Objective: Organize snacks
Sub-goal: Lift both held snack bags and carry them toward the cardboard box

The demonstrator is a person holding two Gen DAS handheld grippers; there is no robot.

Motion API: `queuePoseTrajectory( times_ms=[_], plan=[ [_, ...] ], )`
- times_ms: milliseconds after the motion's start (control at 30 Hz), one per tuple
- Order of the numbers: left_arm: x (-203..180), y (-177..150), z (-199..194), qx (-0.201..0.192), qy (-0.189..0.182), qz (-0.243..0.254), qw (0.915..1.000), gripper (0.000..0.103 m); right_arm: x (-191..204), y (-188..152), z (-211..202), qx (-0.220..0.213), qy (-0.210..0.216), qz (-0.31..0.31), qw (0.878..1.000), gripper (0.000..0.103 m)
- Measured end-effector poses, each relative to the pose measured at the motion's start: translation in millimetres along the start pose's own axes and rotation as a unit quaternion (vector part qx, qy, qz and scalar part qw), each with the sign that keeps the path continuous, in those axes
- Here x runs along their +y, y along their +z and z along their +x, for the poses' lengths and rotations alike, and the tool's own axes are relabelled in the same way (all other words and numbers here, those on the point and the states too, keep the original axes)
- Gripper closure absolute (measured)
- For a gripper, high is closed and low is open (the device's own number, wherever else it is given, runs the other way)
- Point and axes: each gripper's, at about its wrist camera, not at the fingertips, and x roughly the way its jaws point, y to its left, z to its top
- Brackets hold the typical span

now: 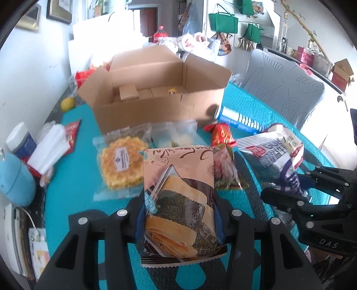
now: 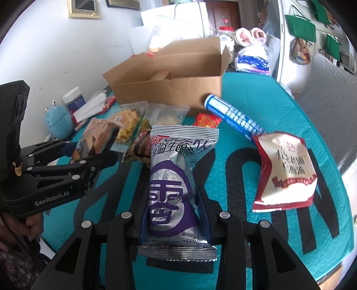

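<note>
— Where are we? Looks like someone's home, a lived-in room.

— Right: framed pictures (image 1: 59, 10) on a white wall, a wooden door (image 2: 223, 16) at the back, green tote bags (image 1: 223, 22) hanging up.

— And a padded chair back (image 1: 283, 89) pulled up to the table with its teal mat (image 2: 256, 100).

— Household clutter too: a cola bottle (image 1: 161, 33), a cardboard box (image 1: 156, 89), a lemon (image 1: 67, 103), plastic bags.
</note>
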Motion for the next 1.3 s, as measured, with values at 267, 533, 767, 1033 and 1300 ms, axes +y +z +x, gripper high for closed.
queuePoseTrajectory(
  times_ms=[267, 533, 767, 1033, 1300],
  plan=[
    [7, 30, -16, -0.043, 0.011, 0.014, 0.9989, 0.055, 9, 32, -4, -0.028, 0.003, -0.015, 0.999, 0.066],
    [12, 75, -33, -0.103, 0.025, 0.016, 0.9942, 0.055, 21, 75, -18, -0.077, 0.002, -0.048, 0.996, 0.066],
    [18, 114, -44, -0.151, 0.032, 0.016, 0.988, 0.055, 23, 114, -27, -0.111, 0.014, -0.075, 0.991, 0.066],
    [30, 166, -48, -0.201, 0.049, 0.013, 0.9783, 0.055, 20, 169, -28, -0.152, 0.014, -0.098, 0.983, 0.066],
    [58, 216, -30, -0.227, 0.06, -0.01, 0.972, 0.055, 12, 226, -12, -0.178, 0.006, -0.096, 0.979, 0.066]
  ],
)
